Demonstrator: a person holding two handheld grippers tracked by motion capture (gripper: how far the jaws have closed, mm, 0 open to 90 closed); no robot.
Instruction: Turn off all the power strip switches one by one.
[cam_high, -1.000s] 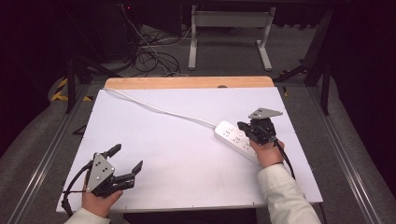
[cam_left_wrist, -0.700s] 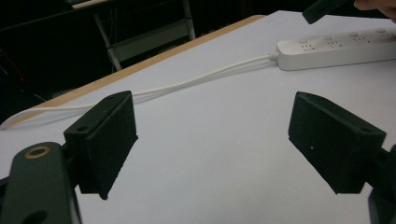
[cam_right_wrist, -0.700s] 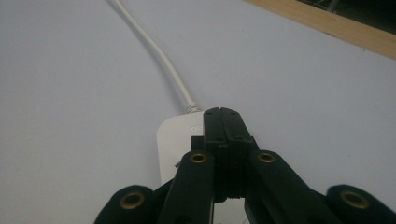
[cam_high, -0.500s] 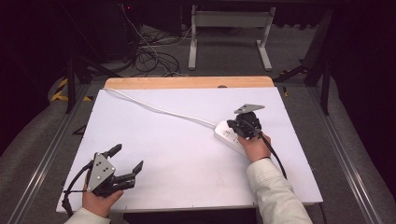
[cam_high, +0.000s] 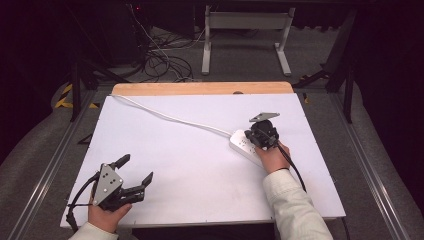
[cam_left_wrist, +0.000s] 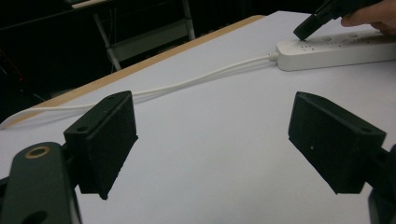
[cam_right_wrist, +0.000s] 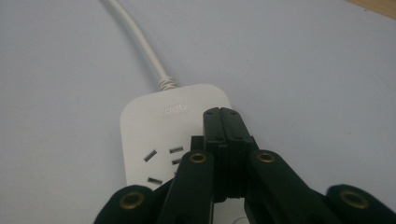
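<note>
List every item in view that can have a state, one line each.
power strip: flat on the table, its visible sockets have nothing plugged in
white cord: attached to the strip, lying slack across the table
left gripper: jaws wide open, holding nothing
right gripper: jaws shut together, tips over the strip's cord end

One white power strip (cam_high: 246, 145) is lying on the table (cam_high: 200, 150), and one white cord (cam_high: 170, 117) is running from it toward the far left corner. Two grippers are showing: the left gripper (cam_high: 136, 170) and the right gripper (cam_high: 259, 134), each sitting in one hand, so two hands are showing. One wooden strip (cam_high: 200, 88) is edging the far side, and one metal stand (cam_high: 245, 30) is standing beyond on the floor
</note>
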